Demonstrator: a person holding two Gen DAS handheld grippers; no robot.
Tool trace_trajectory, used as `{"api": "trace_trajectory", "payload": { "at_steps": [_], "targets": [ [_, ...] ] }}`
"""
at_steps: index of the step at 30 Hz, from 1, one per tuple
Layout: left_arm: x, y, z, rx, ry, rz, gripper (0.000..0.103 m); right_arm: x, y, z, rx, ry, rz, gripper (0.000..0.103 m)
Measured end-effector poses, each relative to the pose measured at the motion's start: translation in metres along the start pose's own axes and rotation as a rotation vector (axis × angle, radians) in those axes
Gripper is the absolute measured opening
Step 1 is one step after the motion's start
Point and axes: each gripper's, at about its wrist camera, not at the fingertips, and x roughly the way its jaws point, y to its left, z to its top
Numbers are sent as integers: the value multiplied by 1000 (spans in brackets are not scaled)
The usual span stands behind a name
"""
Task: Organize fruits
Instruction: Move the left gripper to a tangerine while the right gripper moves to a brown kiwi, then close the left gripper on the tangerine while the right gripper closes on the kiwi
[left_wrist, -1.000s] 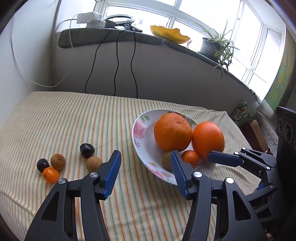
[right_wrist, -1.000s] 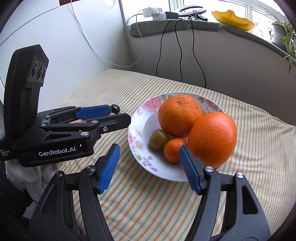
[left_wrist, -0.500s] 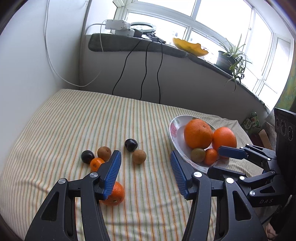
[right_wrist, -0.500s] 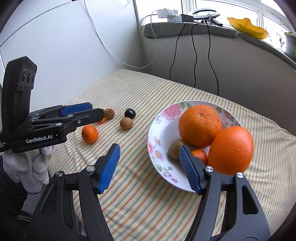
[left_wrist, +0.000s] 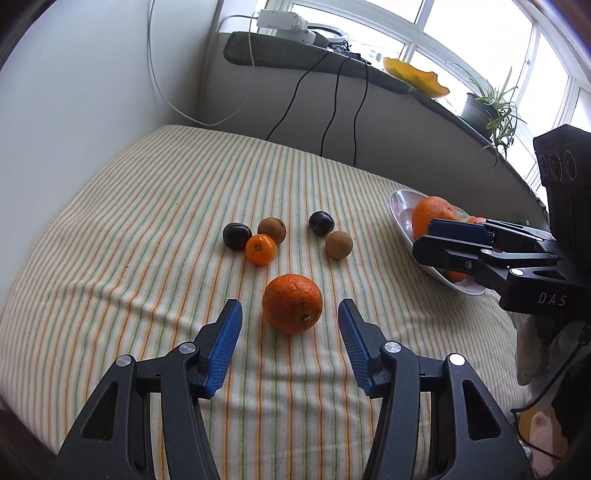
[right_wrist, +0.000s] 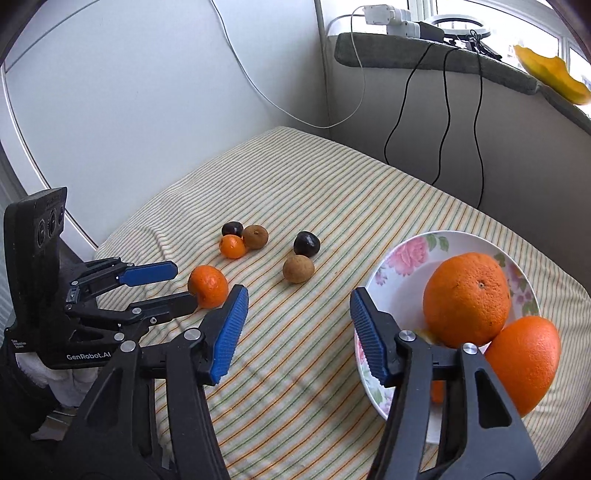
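Note:
A medium orange (left_wrist: 291, 308) lies on the striped cloth between the fingertips of my left gripper (left_wrist: 290, 321). Its jaws are closing, but the pads stand clear of the peel. Behind the orange lie two dark plums (left_wrist: 236, 236) (left_wrist: 321, 222), two brown fruits (left_wrist: 272, 229) (left_wrist: 338, 244) and a small mandarin (left_wrist: 261, 249). My right gripper (right_wrist: 298, 295) hovers with its jaws closing on nothing, and the nearer brown fruit (right_wrist: 298, 269) lies just ahead of it. To its right, the flowered plate (right_wrist: 399, 258) holds two big oranges (right_wrist: 467, 299) (right_wrist: 524, 354); smaller fruit there is mostly hidden.
A grey wall (right_wrist: 147, 92) bounds the table on the left. Behind it runs a low ledge (left_wrist: 295, 66) with a power strip and hanging cables (left_wrist: 332, 110), a yellow dish (left_wrist: 417, 79) and a potted plant (left_wrist: 487, 107). The cloth drops off at the near edge.
Both views have swung left, away from the plate and toward the loose fruit. The medium orange now sits between the left fingers. Both pairs of jaws have narrowed a little.

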Motion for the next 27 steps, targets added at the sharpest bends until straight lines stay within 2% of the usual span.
{"api": "trace_trajectory", "payload": {
  "at_steps": [5, 17, 27],
  "targets": [
    [4, 1, -1, -4, 4, -8, 52, 23, 7, 14, -47, 49, -5, 47],
    [15, 10, 4, -19, 18, -26, 50, 76, 19, 28, -169, 175, -56, 39],
    [22, 7, 7, -9, 37, -47, 46, 96, 20, 27, -206, 221, -103, 32]
  ]
}}
